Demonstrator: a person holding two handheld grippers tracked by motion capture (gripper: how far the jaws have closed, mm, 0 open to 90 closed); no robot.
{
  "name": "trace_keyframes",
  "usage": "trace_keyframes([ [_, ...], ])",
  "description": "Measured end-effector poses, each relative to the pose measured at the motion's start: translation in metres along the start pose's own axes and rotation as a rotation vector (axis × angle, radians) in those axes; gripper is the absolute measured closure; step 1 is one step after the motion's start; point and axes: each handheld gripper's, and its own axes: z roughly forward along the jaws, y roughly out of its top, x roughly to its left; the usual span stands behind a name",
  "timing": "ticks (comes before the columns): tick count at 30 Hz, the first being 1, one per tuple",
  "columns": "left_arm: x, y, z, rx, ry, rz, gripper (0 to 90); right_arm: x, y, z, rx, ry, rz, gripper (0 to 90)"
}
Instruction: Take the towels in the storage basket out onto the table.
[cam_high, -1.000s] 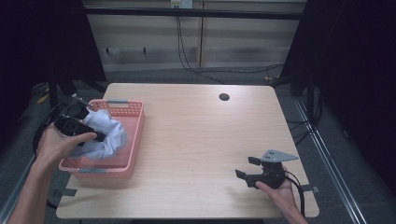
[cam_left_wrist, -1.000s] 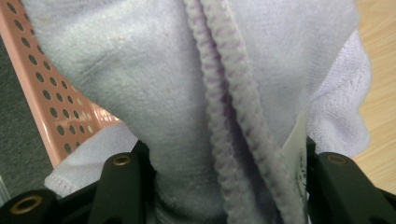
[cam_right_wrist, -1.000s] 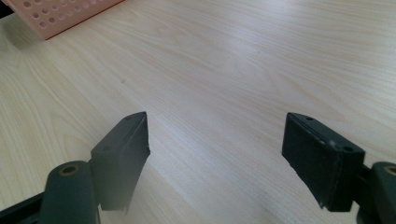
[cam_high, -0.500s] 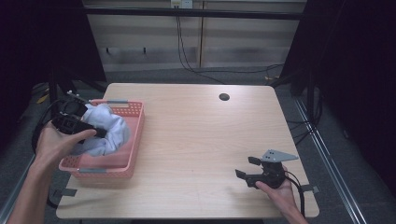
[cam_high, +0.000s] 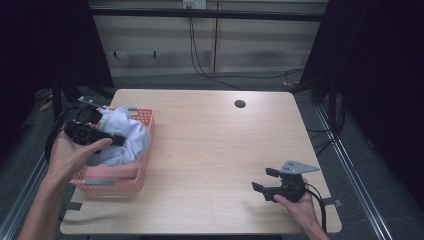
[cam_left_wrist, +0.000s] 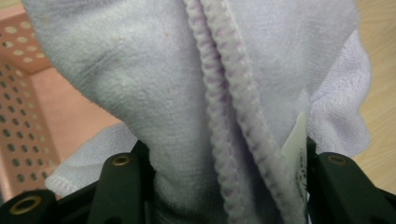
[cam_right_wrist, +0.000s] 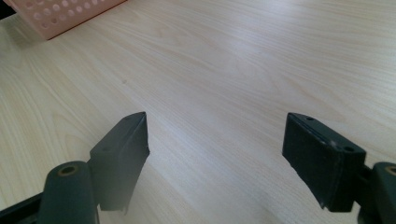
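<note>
The pale towel (cam_high: 122, 137) sits bunched in the pink basket (cam_high: 112, 181) at the left side of the worktop (cam_high: 210, 150), and the left tool (cam_high: 100, 136) has a thick fold of it gripped between its jaws. In the left gripper view the stitched hem (cam_left_wrist: 224, 116) and a small white label (cam_left_wrist: 295, 140) run right down into that grip, with the jaws spread only as far as the wad of cloth between them.

The risk here, as I read it: the grip is on a doubled hem rather than a clean corner, so a lift could bring the towel up in a lump, or the cloth could slide out under its own weight. The rest of the towel drapes over the basket's wall, and a pull toward the centre could drag or tip the light basket along with it.

The right tool (cam_high: 264, 181) waits well apart near the front right corner, jaws wide, holding nothing, just above bare wood.
</note>
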Motion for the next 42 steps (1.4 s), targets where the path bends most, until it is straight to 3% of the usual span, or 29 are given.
trace_keyframes([
  [9, -0.017, 0.008, 0.009, -0.024, -0.022, 0.022, 47.4, -0.001, 0.000, 0.000, -0.001, 0.001, -0.001, 22.6],
  [18, -0.054, 0.010, 0.025, -0.063, -0.074, 0.083, 47.3, -0.003, 0.000, -0.002, -0.010, -0.004, 0.002, 22.6],
  [25, -0.087, 0.007, 0.048, -0.075, -0.121, 0.132, 47.1, -0.003, 0.000, -0.003, -0.010, -0.003, 0.001, 22.7],
  [28, -0.100, 0.008, 0.057, -0.079, -0.106, 0.154, 47.0, -0.003, 0.000, -0.003, -0.012, -0.002, -0.001, 22.7],
  [29, -0.104, 0.008, 0.060, -0.079, -0.119, 0.165, 47.0, -0.003, 0.000, -0.003, -0.011, -0.002, -0.003, 22.6],
  [31, -0.110, 0.009, 0.066, -0.088, -0.132, 0.159, 47.0, -0.003, 0.000, -0.003, -0.010, -0.004, 0.001, 22.6],
  [38, -0.134, 0.014, 0.098, -0.094, -0.168, 0.197, 46.7, -0.004, 0.000, -0.004, -0.012, -0.003, 0.000, 22.7],
  [42, -0.143, 0.018, 0.114, -0.108, -0.193, 0.182, 46.5, -0.005, 0.000, -0.004, -0.014, -0.004, 0.001, 22.7],
])
